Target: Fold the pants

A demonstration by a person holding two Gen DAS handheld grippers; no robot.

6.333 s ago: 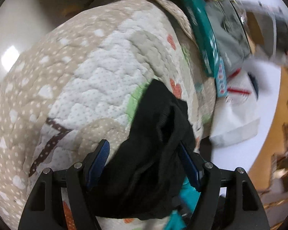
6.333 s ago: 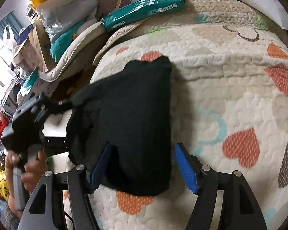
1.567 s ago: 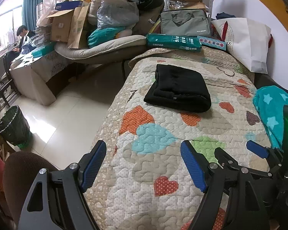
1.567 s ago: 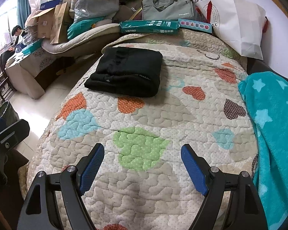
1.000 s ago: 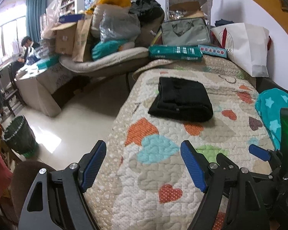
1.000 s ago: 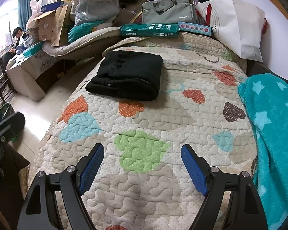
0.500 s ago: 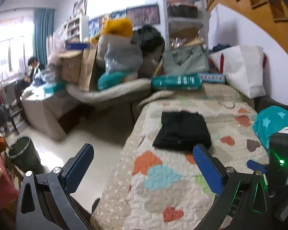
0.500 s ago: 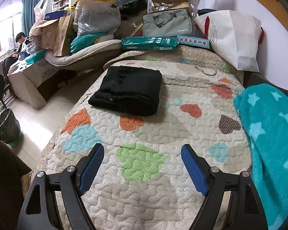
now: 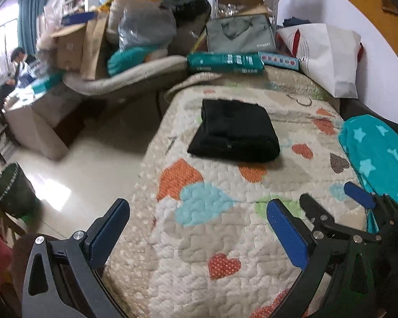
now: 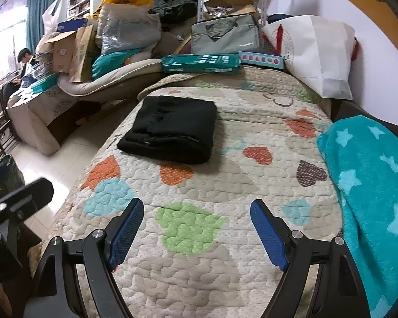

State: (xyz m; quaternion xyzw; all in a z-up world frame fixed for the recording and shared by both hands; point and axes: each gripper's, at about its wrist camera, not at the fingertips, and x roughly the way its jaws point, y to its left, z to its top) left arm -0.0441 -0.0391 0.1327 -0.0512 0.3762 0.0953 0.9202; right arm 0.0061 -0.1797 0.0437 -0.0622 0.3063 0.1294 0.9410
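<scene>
The black pants (image 9: 234, 131) lie folded in a neat rectangle on the far left part of the heart-patterned quilt (image 9: 212, 228); they also show in the right wrist view (image 10: 172, 132). My left gripper (image 9: 199, 228) is open and empty, held well back from the pants over the quilt's near left edge. My right gripper (image 10: 196, 228) is open and empty, also well short of the pants, above a green patch of the quilt. The right gripper's blue pad shows in the left wrist view (image 9: 358, 196).
A teal star blanket (image 10: 371, 185) lies on the right. A white bag (image 10: 318, 53), a grey case (image 10: 225, 38) and a green box (image 10: 201, 63) stand at the bed's far end. Left of the bed are floor, a bin (image 9: 10, 190) and piled boxes (image 10: 71, 50).
Both grippers have let go of the pants and drawn back toward the bed's near end. In the last half second the left view tilted down and shifted slightly; the pants have not moved.
</scene>
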